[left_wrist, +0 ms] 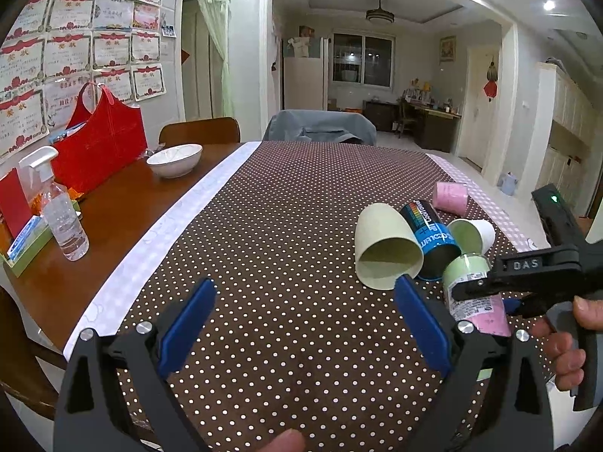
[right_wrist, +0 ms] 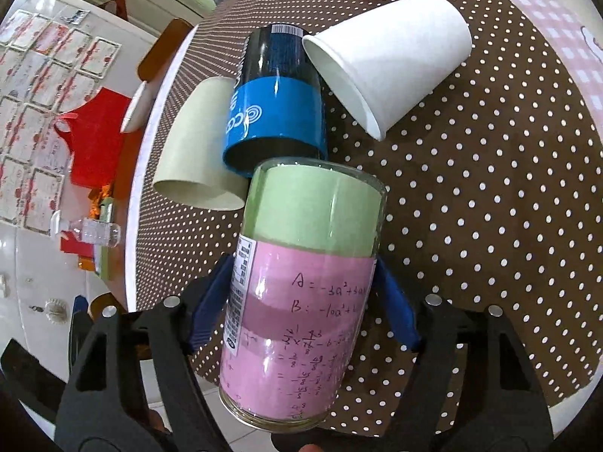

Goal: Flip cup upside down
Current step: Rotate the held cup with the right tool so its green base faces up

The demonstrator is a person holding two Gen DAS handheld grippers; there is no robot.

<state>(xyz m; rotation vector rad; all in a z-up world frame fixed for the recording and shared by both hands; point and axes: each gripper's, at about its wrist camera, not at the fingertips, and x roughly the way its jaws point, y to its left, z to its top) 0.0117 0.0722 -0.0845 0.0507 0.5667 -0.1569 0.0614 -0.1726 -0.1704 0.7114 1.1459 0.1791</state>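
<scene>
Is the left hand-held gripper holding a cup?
No, the left hand-held gripper is open over bare tablecloth; its fingers enclose nothing.

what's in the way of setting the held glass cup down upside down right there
The right gripper holds the glass cup; its far end touches the blue can and beige paper cup. Bare tablecloth lies alongside.

Glass cup lined with green and pink paper (right_wrist: pixel 301 286) tilted between the fingers of the right hand-held gripper (right_wrist: pixel 305 301), above the polka-dot-clothed table (right_wrist: pixel 471 226). Behind it, on their sides: beige paper cup (right_wrist: pixel 192 150) left, blue-and-black can (right_wrist: pixel 277 98) middle, white paper cup (right_wrist: pixel 388 56) right
</scene>
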